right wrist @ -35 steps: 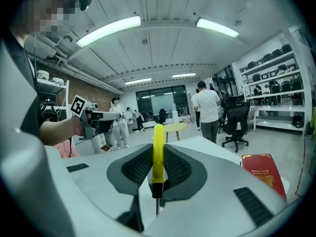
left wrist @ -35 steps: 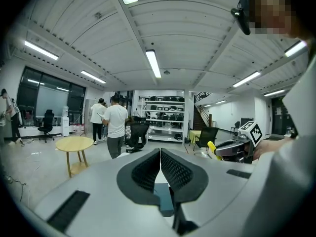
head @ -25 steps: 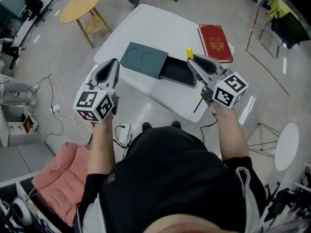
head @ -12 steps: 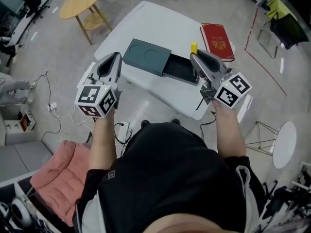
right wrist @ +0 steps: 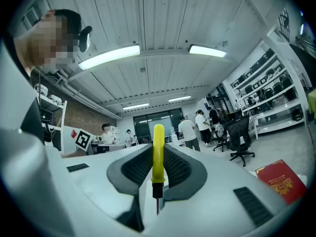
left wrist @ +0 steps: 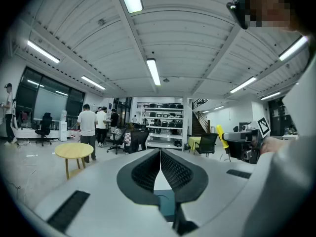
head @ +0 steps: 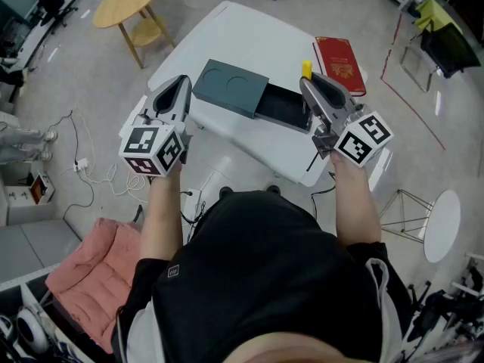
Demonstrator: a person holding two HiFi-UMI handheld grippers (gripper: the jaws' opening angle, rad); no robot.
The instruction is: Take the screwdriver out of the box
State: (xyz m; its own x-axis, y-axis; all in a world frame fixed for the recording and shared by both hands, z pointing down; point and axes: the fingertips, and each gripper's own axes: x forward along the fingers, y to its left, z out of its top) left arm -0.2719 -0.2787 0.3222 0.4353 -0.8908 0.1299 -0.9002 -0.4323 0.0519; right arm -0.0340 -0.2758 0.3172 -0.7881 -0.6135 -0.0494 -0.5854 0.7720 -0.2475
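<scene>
Screwdriver: the screwdriver [head: 306,69] is out of the box [head: 231,89], held in the air above the open tray end. It stands upright in the right gripper view, yellow handle [right wrist: 158,147] up and thin metal shaft [right wrist: 157,204] pointing down.
Right tongs: the right tongs [head: 308,83] are clenched on the handle, one pad on each side of it.
Left tongs: the left tongs [head: 181,83] are closed with nothing between the tips. They hang at the near left edge of the tabletop [head: 242,36], apart from the box.
Box: dark, with its tray slid out toward the right. It rests on the tabletop, and a red book [head: 340,65] lies beyond it.
Handling: probably light and stiff, so it should need little force. The smooth round handle looks likely to twist or slide between flat pads.
Where to hold: mid-handle, as now, seems the sound place. The shaft is thin and would likely pivot.
Risk: with the grip high on the handle, a quick swing might tip the shaft out of line.
Change from a second ago: in the head view the yellow handle sits a little higher and farther from the tray. The right tongs have lifted slightly and the grip looks unchanged.
Unchanged: the left tongs have hardly moved, and the box lies as before.
</scene>
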